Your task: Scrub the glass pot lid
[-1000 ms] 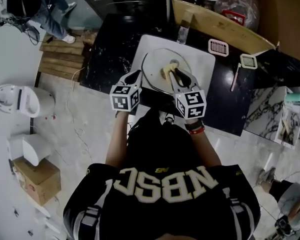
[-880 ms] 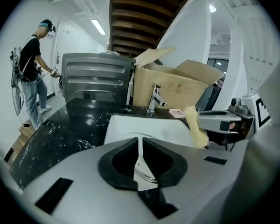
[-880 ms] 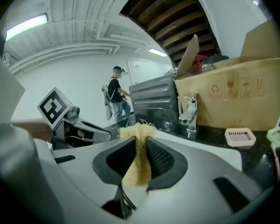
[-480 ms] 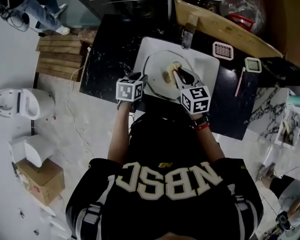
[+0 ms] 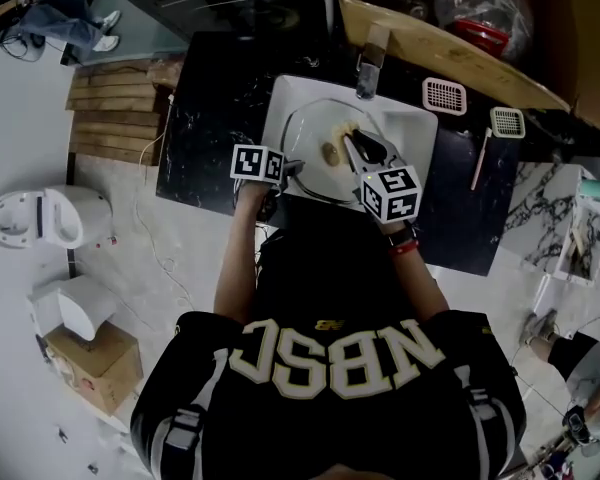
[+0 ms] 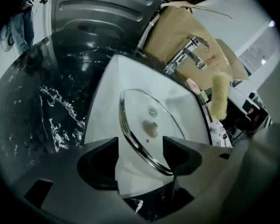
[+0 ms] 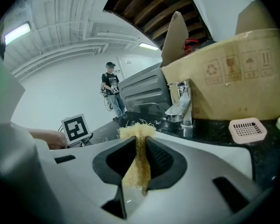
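Glass pot lid [image 5: 315, 138], one, in sink [image 5: 412, 128]; left fingers [image 6: 100, 164] just opened, empty; right fingers [image 7: 159, 160] clamping one scrubber [image 7: 137, 162].

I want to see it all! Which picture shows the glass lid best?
The left gripper view: the glass lid lies large and nearly whole. The head view shows it small, partly under the right claw. The right gripper view shows its scrubber, no lid.

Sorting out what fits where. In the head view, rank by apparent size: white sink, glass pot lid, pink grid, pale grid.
1. white sink
2. glass pot lid, lying inside it
3. pink grid and pale grid: nearly alike, not ranked.
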A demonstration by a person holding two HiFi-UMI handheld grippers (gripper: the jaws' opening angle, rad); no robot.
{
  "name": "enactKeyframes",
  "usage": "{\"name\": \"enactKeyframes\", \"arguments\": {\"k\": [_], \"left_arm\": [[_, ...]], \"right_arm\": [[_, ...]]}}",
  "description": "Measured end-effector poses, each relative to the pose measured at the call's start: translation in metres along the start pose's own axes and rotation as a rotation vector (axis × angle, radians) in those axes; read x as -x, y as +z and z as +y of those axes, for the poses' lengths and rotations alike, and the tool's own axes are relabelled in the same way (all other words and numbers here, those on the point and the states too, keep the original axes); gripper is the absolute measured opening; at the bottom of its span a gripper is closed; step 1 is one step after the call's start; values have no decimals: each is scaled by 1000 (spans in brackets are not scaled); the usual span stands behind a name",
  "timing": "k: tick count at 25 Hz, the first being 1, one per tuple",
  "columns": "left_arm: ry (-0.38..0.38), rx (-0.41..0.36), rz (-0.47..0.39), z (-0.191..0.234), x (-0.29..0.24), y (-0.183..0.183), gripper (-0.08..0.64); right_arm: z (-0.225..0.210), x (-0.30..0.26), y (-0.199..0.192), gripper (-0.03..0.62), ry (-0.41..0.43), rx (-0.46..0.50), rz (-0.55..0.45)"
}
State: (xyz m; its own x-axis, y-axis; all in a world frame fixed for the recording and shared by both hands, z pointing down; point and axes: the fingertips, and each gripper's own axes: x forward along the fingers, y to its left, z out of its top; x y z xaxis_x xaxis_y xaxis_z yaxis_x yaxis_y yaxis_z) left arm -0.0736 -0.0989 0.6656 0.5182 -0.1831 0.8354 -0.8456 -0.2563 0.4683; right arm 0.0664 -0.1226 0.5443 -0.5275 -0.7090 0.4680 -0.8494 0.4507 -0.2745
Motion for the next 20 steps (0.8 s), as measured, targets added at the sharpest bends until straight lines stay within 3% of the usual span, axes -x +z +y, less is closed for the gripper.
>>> {"name": "enactKeyframes", "arguments": {"k": [8,10,13,15,17,20], "left_arm": [[7,105,19,5,-17,9,302],[39,122,0,11,-18,12,263],[109,125,-7,22,-16,13,132],[124,121,-3,24,-15,12,129],[96,140,-18,22,-13,12,124],[-57,292,-106,12,-1,18,95]], "right_arm": [[-7,0,-3,75,-16,-17,-4],[-8,0,-4,75,-19,-22,-6],[-6,1,-4,74,-13,-23,-13],[-3,1,-4,74,-5,-21,-15],[-1,1,-5,74,0,-17,-16],[3,-1,-5,74,12,-12,-15]]}}
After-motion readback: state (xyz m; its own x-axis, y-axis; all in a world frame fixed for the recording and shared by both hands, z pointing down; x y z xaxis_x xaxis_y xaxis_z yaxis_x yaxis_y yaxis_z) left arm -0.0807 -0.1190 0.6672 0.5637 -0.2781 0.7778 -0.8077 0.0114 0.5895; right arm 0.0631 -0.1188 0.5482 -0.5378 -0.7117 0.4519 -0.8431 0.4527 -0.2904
